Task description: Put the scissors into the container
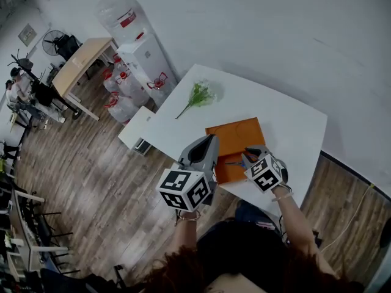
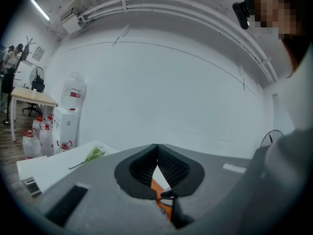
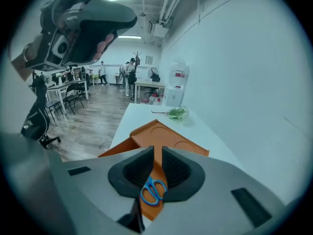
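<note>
Right gripper view: fingers [image 3: 138,169] closing around scissors [image 3: 154,191].

The left tongs [image 2: 156,147], tips together and empty, hang above the white table [image 2: 49,166]. On the table lie a green sprig [image 2: 94,154] and, below the tongs, an orange tray [image 2: 157,187]. A water dispenser [image 2: 66,126] stands beyond the table.

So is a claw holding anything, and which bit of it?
Left claw is shut, empty. Right claw is closing around the blue handles of the scissors, over the orange container, but its pads don't seem to press them yet.
</note>
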### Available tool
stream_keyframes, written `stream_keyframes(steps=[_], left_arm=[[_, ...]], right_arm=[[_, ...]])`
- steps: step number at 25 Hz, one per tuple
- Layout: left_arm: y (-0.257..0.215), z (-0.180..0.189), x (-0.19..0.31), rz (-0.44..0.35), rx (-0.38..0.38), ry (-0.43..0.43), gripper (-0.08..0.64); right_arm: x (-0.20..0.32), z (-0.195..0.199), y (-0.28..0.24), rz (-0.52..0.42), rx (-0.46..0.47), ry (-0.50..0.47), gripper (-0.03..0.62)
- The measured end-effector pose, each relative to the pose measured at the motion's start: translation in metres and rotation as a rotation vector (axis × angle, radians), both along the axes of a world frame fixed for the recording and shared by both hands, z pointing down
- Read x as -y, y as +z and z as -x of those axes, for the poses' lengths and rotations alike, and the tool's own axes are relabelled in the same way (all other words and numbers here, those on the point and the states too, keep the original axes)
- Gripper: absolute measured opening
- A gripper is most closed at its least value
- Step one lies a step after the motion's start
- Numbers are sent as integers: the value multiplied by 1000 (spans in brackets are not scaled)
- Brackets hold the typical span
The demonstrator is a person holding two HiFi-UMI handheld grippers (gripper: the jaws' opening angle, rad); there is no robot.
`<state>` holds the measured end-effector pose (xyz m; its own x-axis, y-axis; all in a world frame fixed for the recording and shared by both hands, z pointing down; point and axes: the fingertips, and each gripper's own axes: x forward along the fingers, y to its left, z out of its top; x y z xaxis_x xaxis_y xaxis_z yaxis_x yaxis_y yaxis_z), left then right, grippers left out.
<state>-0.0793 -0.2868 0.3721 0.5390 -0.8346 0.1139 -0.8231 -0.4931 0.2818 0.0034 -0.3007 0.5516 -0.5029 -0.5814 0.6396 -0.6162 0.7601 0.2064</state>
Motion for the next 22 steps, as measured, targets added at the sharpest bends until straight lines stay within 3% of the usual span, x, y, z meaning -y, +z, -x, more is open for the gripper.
stream_keyframes(steps=[14,22], left_arm=[[-3,-2,0,-12,-7,10,15],[-5,-5,-3,-18,-14,24,15]], right_arm=[[-4,3,-63,-92,227,114,18],[-5,-5,-92,-147,304,165,2]])
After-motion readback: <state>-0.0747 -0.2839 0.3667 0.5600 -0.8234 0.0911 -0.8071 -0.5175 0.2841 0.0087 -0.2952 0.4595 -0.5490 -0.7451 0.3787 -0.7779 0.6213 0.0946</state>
